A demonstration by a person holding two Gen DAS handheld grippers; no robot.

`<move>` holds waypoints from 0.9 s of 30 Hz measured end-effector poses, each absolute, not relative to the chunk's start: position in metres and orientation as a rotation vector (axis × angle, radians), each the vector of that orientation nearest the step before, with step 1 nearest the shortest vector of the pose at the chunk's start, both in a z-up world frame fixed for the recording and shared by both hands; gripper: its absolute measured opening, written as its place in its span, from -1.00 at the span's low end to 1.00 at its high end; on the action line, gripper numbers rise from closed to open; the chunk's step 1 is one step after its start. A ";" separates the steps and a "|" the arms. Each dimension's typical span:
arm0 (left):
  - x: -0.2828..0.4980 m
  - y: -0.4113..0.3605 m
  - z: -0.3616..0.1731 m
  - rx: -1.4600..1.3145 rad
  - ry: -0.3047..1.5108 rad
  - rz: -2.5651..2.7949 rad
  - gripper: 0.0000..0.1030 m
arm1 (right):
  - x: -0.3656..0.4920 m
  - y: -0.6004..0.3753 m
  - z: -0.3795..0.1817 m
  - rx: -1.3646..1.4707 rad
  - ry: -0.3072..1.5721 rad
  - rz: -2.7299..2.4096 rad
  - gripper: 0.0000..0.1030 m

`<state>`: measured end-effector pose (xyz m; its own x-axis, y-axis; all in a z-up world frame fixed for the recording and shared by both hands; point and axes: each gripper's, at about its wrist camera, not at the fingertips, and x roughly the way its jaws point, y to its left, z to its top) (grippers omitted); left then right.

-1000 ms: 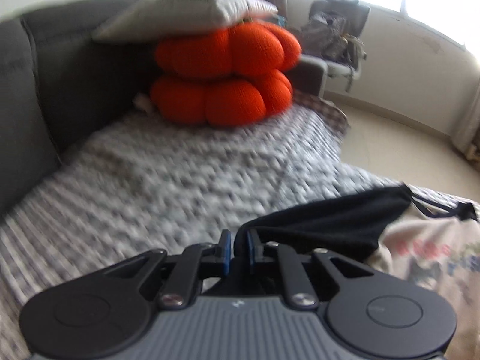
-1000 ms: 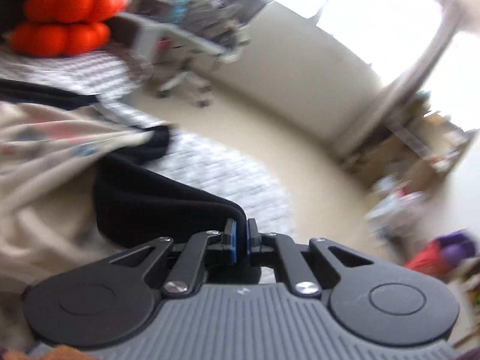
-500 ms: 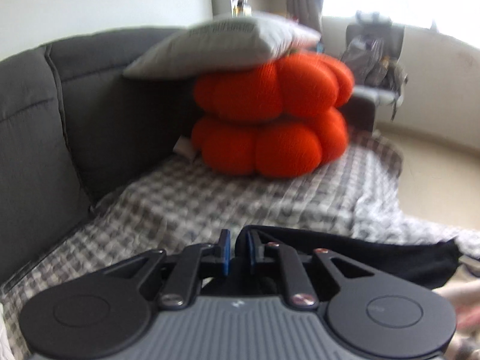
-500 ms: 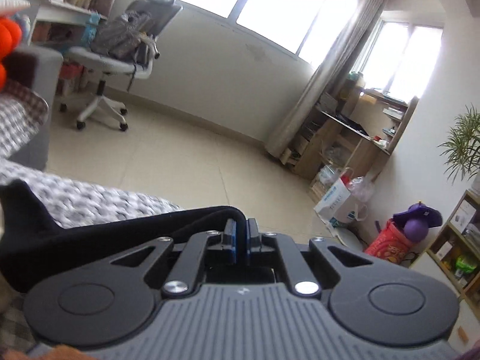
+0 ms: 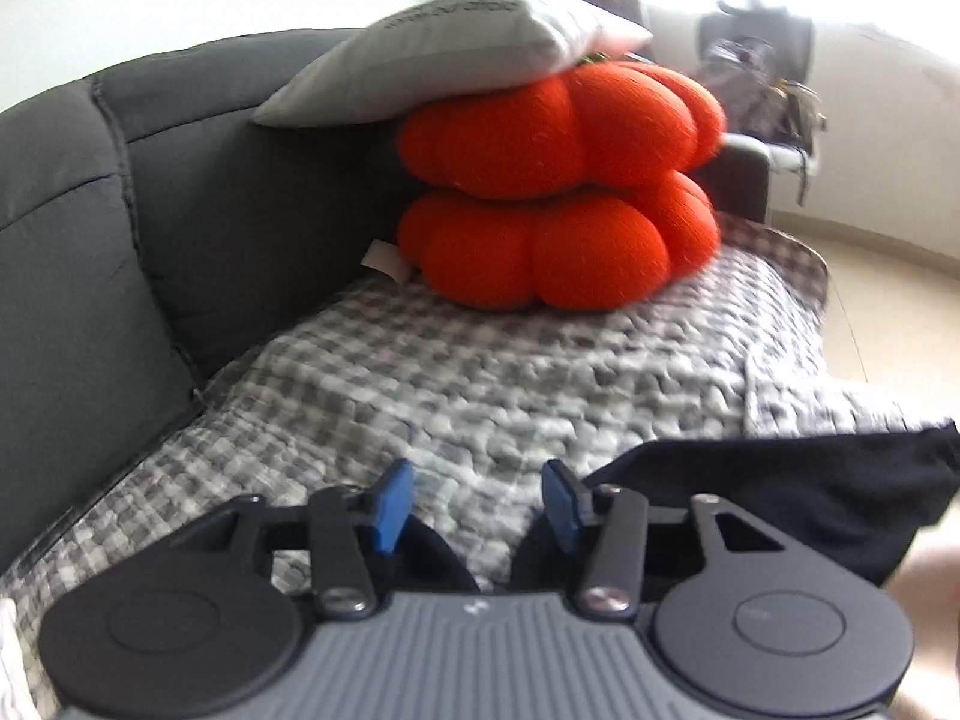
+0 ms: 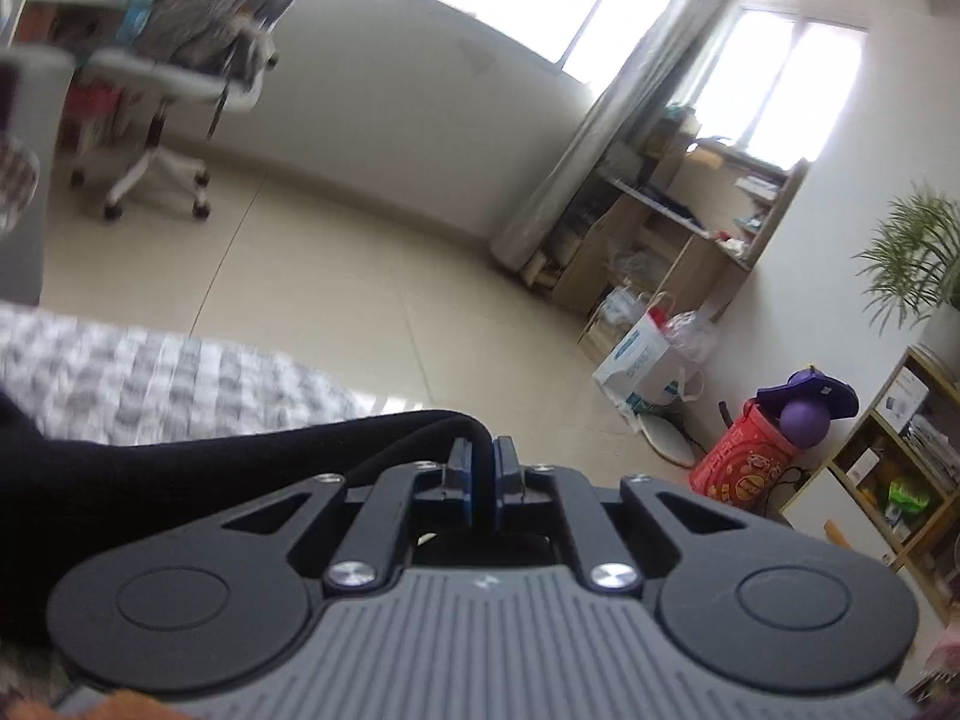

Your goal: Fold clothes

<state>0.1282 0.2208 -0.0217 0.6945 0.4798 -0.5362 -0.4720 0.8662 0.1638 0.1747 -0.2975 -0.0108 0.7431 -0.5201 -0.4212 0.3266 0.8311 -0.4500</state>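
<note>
Letting go on the left side is what I read here: my left gripper [image 5: 474, 501] has its jaws opening, blue pads [image 5: 389, 507] apart with only the checked blanket [image 5: 480, 384] showing in the gap between them. The black garment [image 5: 798, 486] lies just to the right of that gripper and partly beneath it, spread low over the blanket on the sofa [image 5: 90, 240]. I judge that corner has been laid where I want it, so the pads no longer need to press on it.

My right gripper [image 6: 480, 480] is the opposite case: jaws together, clamped on a rolled edge of the black garment [image 6: 210, 468], which runs off to the left from the pads. Holding that end keeps the cloth stretched so it settles flat instead of bunching. It hangs near the blanket's edge, with bare floor [image 6: 360, 300] beyond, so a slip there could drop the cloth off the seat.

The orange cushions [image 5: 558, 192] and grey pillow [image 5: 456, 54] are stacked at the far end against the backrest, well apart from the garment, leaving the seat as working surface.

I'd call the fold early: one end placed, the other not yet set down.
</note>
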 end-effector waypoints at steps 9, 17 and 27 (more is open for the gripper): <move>0.117 0.202 -0.017 0.064 0.687 0.451 0.28 | 0.159 -0.281 0.014 -0.213 0.578 -0.322 -0.69; 0.083 0.152 0.007 0.172 0.630 0.359 0.35 | 0.116 -0.248 0.024 -0.213 0.564 -0.081 -0.65; 0.002 0.165 0.033 -0.156 0.562 0.244 0.42 | 0.052 -0.248 0.027 -0.180 0.542 0.143 -0.21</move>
<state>0.0022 0.1647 0.0331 0.8186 0.1859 -0.5435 -0.2706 0.9594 -0.0795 0.0520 -0.2476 0.0265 0.8472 0.0873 -0.5240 -0.1822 0.9743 -0.1324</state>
